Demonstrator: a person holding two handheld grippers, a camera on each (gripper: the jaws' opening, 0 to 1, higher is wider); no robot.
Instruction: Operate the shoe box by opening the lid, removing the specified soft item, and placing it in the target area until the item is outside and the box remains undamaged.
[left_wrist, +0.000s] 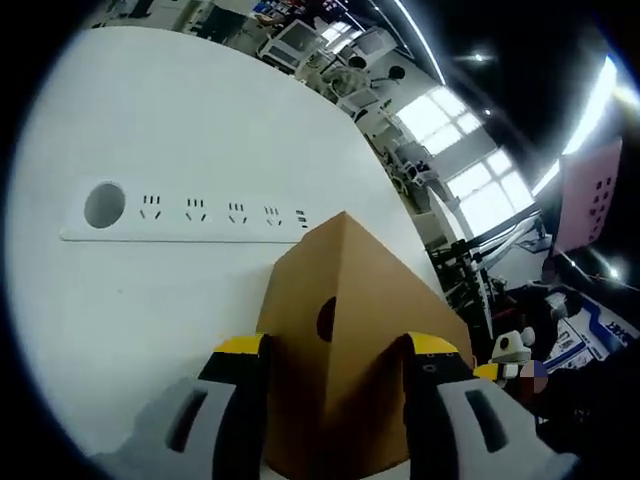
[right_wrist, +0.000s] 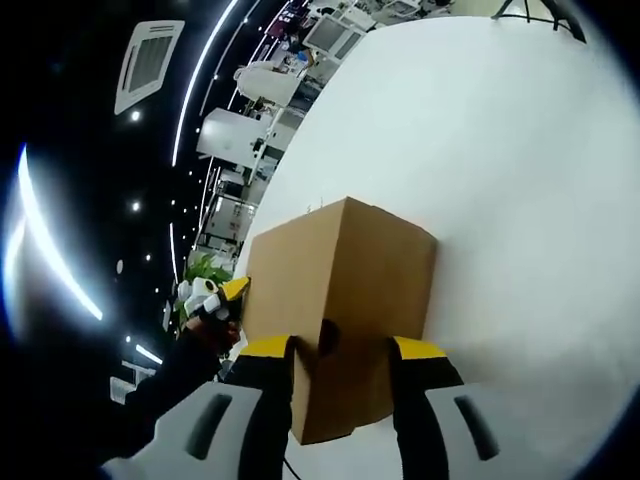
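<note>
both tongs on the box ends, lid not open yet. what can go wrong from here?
1. Both tongs, left and right, straddle the ends of the cardboard box; squeezing hard could dent it.
2. The box sits close to the power strip on the white table; a shove could knock it.
3. Lifting the whole box rather than the lid.

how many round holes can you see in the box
2: one hole on the box end between the left gripper jaws, one between the right gripper jaws. Other sides are hidden.

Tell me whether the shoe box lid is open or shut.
Shut, as far as shown. The shoe box shows flat closed brown faces in both views, with no raised flap or gap and no contents visible. Both grippers' fingers straddle it.
</note>
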